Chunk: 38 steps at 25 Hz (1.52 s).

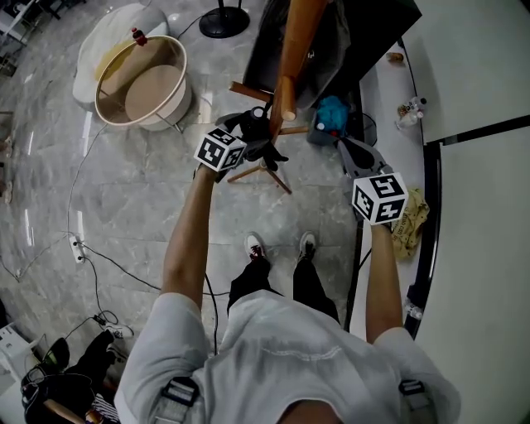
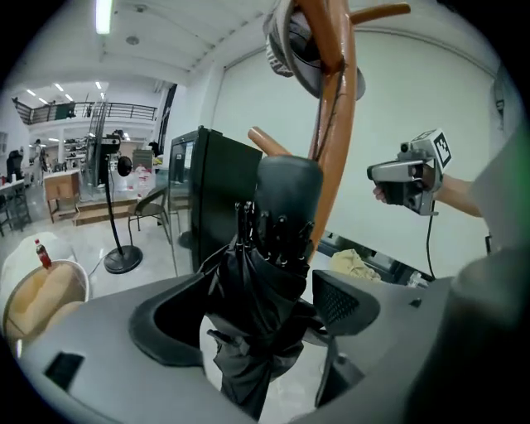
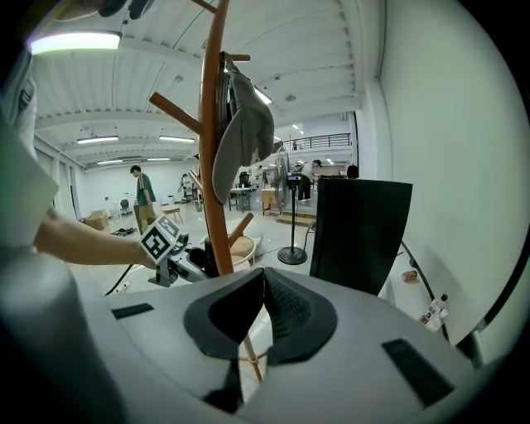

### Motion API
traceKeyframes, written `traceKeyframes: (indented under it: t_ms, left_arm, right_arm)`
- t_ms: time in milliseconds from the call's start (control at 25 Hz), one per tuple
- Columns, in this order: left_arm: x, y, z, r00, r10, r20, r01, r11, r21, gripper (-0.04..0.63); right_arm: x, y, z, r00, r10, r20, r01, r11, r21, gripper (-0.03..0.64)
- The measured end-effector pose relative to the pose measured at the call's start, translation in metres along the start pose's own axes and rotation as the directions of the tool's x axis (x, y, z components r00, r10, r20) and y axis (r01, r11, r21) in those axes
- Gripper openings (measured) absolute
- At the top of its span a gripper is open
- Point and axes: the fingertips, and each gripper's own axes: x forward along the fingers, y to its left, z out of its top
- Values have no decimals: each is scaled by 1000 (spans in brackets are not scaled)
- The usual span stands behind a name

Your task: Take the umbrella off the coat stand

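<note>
A folded black umbrella [image 2: 263,273] hangs beside the wooden coat stand [image 2: 333,141], its rounded black handle [image 2: 286,186] uppermost by a peg. My left gripper [image 2: 257,319] is open, with the umbrella's bunched fabric between the two pads. In the head view the left gripper [image 1: 258,139] is at the stand's pole [image 1: 290,74], where the umbrella [image 1: 267,149] shows as a dark bundle. My right gripper [image 3: 263,306] is shut with nothing in it, a little to the right of the stand [image 3: 214,157], and appears in the head view [image 1: 358,156] too. A grey cap [image 3: 244,132] hangs higher on the stand.
A round tub [image 1: 145,83] stands on the marble floor at the left, with a fan base [image 1: 224,21] behind it. A black panel [image 3: 360,232] stands behind the stand. A white table [image 1: 489,248] runs along the right. Cables and a power strip [image 1: 76,247] lie on the floor.
</note>
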Motion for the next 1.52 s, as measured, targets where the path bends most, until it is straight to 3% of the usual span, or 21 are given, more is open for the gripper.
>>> traceKeyframes:
  t_ms: [120, 240, 360, 560, 920, 1120, 1320, 1520]
  left_arm:
    - [7, 2, 2, 999, -28, 38, 28, 1000, -3, 391]
    - [7, -3, 2, 996, -71, 58, 71, 997, 2, 316]
    - [4, -2, 5, 995, -59, 77, 61, 998, -22, 273]
    - [-11, -5, 20, 996, 15, 92, -12, 999, -30, 255]
    - [-72, -9, 44, 976, 204, 76, -202, 979, -35, 238]
    - [-120, -7, 65, 936, 331, 118, -323, 943, -84, 236]
    - [-170, -9, 95, 869, 472, 150, -461, 881, -101, 233]
    - [-216, -17, 114, 811, 544, 213, -521, 839, -160, 232]
  right_arm:
    - [-1, -2, -6, 1000, -16, -10, 16, 1000, -2, 23]
    - [-1, -1, -13, 998, -37, -47, 35, 999, -37, 23]
    - [2, -6, -12, 996, -61, -63, 56, 995, -79, 23]
    - [2, -9, 12, 999, -42, -18, 41, 998, -45, 23]
    - [-11, 2, 68, 997, 31, 65, -23, 991, -129, 23]
    - [-21, -2, 95, 993, 48, 111, -30, 987, -160, 23]
    - [-33, -2, 127, 982, 78, 174, -43, 980, -194, 23]
    - [-43, 7, 157, 966, 113, 231, -60, 972, -226, 23]
